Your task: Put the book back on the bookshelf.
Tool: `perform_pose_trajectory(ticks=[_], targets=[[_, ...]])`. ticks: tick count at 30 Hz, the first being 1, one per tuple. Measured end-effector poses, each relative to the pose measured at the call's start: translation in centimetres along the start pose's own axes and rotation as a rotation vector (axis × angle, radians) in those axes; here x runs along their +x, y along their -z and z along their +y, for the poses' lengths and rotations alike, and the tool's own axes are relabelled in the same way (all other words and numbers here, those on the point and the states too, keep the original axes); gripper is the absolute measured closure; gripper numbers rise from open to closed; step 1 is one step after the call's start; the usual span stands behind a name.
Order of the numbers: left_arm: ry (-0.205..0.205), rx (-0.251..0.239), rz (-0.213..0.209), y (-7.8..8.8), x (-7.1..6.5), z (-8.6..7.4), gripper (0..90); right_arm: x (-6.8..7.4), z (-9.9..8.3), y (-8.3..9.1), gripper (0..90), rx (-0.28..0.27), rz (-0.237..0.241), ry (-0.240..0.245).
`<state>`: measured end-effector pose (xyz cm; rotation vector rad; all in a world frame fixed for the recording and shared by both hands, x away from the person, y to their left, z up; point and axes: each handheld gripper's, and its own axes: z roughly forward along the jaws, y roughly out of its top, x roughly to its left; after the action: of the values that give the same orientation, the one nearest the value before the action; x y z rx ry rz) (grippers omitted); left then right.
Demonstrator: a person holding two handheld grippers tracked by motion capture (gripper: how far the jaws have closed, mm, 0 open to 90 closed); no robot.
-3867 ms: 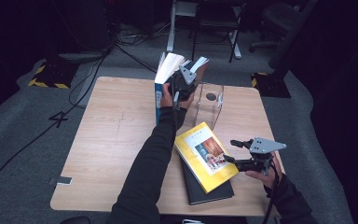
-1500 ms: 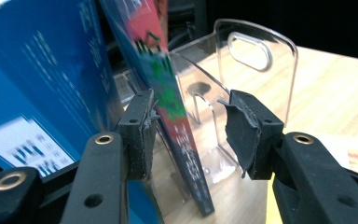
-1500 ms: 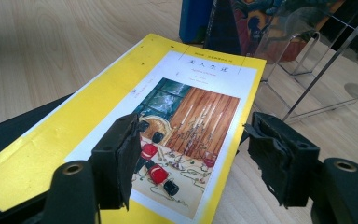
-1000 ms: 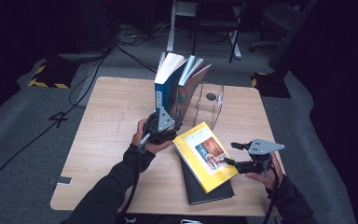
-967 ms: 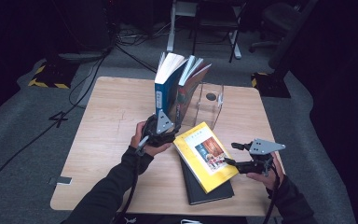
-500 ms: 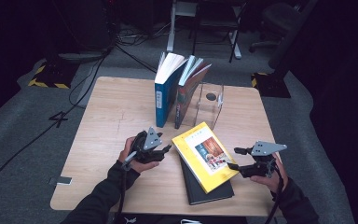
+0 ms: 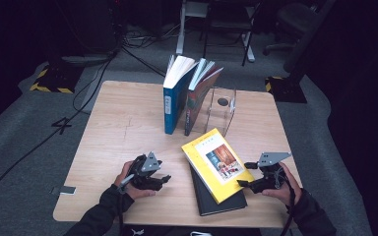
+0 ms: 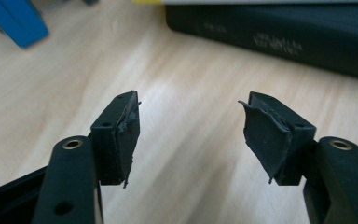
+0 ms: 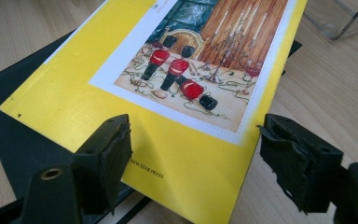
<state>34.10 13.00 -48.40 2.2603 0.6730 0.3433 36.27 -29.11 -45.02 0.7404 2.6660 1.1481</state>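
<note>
High view: yellow book (image 7: 217, 163) lies flat, skewed, on a black book (image 7: 220, 201) at front-right of table (image 7: 118, 128); its near corner overhangs black bk's spine side. R gripper (image 7: 248, 174) sits at 3 o'clock of the stack, level w/ the yellow bk's right edge, just off it. Right gripper view: jaws spread wide, just been opening, nothing pinched; yellow cover (image 9: 177, 140) passes under the gap, its edge running close to the right-hand jaw; pads not on it. L gripper (image 7: 163, 178) at 9 o'clock of the stack, low over bare wood, near but apart. Left gripper view: jaws apart, just been opening, empty; black bk's spine (image 8: 279, 35) lies ahead, open wood betw. it and the tips. Further out, at 12 o'clock: blue book (image 7: 173, 101) and dark red book (image 7: 197, 98) stand upright, pages fanned, against clear bookend (image 7: 221, 105). Wide free tabletop from 9 to 11 o'clock; little room betw. stack and table's near edge.
</note>
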Motion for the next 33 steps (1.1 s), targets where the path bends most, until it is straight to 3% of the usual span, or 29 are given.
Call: perform_pose_trajectory(ticks=[5, 10, 13, 18, 26, 33], targets=[[0.01, 0.039, -0.03, 0.1, -0.5, -1.4, 30.9, -0.4, -0.2, -0.4, 19.2, 0.023, 0.05, -0.075], [0.013, 0.052, -0.062, 0.0, -0.8, -2.0, 29.0, -0.2, -0.2, -0.4, 18.0, 0.027, 0.046, -0.084], [0.023, 0.052, -0.058, -0.1, -0.9, -2.2, 28.1, 0.0, -0.3, -0.4, 17.3, 0.03, 0.061, -0.09], [0.048, 0.039, -0.056, -0.2, -0.6, -2.3, 28.0, 1.5, -0.2, -0.5, 15.8, 0.056, 0.066, -0.049], [0.029, 0.039, -0.061, -0.3, -0.7, -2.3, 24.9, 3.9, 0.1, -0.8, 20.2, 0.08, 0.105, 0.03], [0.024, 0.037, -0.058, -0.7, -0.4, -2.0, 24.8, 3.5, 0.3, 0.0, 26.1, 0.061, 0.106, 0.028]])
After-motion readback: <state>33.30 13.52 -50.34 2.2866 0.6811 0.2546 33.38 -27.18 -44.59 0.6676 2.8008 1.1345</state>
